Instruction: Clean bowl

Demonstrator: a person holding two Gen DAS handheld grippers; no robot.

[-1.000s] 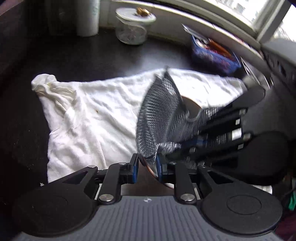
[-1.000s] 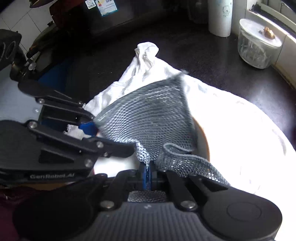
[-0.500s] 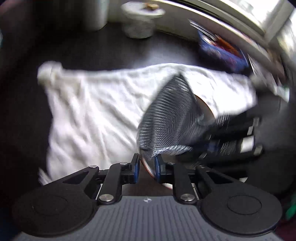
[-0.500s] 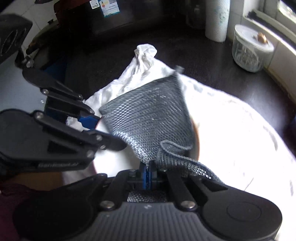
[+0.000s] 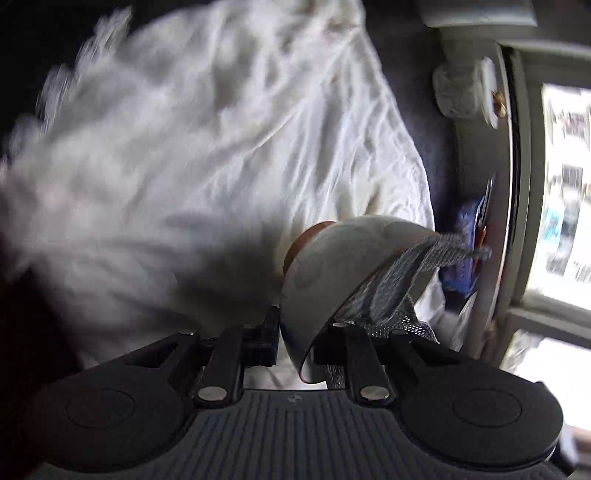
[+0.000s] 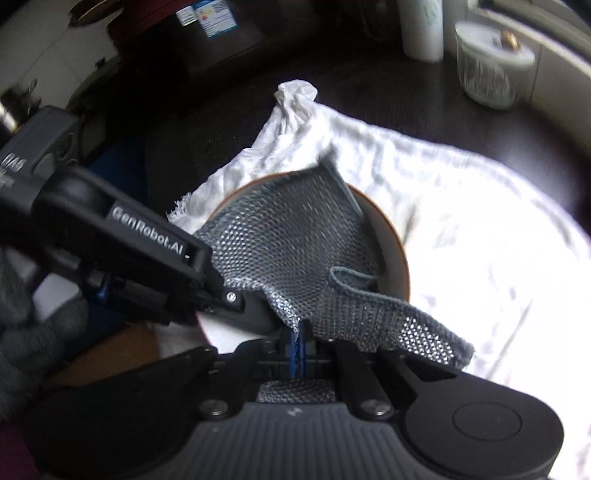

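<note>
My left gripper (image 5: 295, 343) is shut on the rim of a white bowl (image 5: 325, 273) with a brown foot, held tilted on its side above the white towel (image 5: 221, 147). My right gripper (image 6: 297, 338) is shut on a grey mesh dishcloth (image 6: 291, 243) that lies spread inside the bowl (image 6: 391, 236). The dishcloth also shows in the left wrist view (image 5: 399, 288), hanging out of the bowl's mouth. The left gripper (image 6: 255, 314) shows in the right wrist view, clamped on the bowl's near rim.
The towel (image 6: 461, 221) covers a dark counter. A lidded glass jar (image 6: 487, 74) and a white roll (image 6: 421, 29) stand at the back by the window sill. A blue box (image 5: 465, 251) lies near the window.
The left gripper has rolled sharply, turning the bowl onto its side so its outside faces the left camera. The dishcloth has stayed inside the bowl, pressed further in.
</note>
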